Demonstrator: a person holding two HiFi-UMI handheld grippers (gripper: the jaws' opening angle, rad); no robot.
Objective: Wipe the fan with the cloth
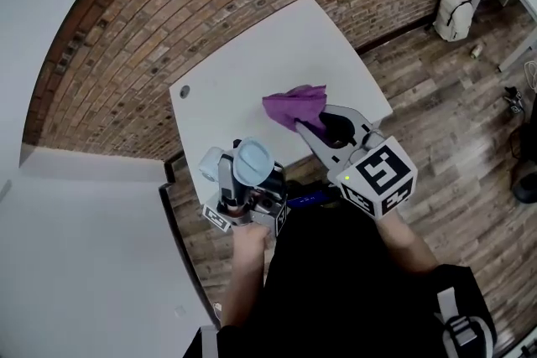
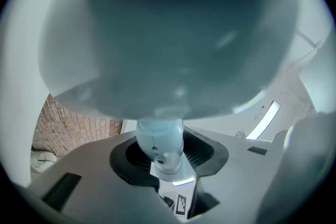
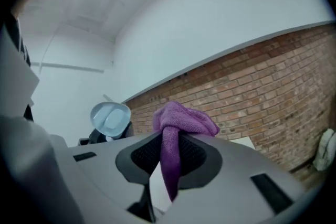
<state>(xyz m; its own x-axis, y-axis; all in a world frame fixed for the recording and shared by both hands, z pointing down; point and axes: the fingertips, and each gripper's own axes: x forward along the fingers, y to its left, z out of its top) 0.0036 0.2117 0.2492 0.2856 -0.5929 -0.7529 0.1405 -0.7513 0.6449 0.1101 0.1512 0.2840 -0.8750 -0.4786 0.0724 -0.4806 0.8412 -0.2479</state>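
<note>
A brick wall (image 1: 210,4) is seen behind the far edges of the white bench (image 1: 243,88), and a wooden floor (image 1: 453,138) is spread out to the right of the bench. The bench is set with 1 corner towards the person, and a small round hole is seen near its left corner. A pale backpack (image 1: 454,14) is propped at the foot of the wall, well apart from the bench and beyond its right side. The right tool (image 1: 321,123) is held over the near right part of the bench, and its 2 jaws are clamped on a purple cloth (image 1: 295,106): a fold is pinched between the pads, a bunched part is pushed out past the tips and a tail is left hanging. Whether the cloth touches the bench top cannot be told. The left tool (image 2: 168,157) is raised at the near edge of the bench, and its jaws are closed on the stem of a small light-blue fan (image 1: 252,161), whose round head is carried above the tips and tilted upward, just beside the cloth but apart from it.
</note>
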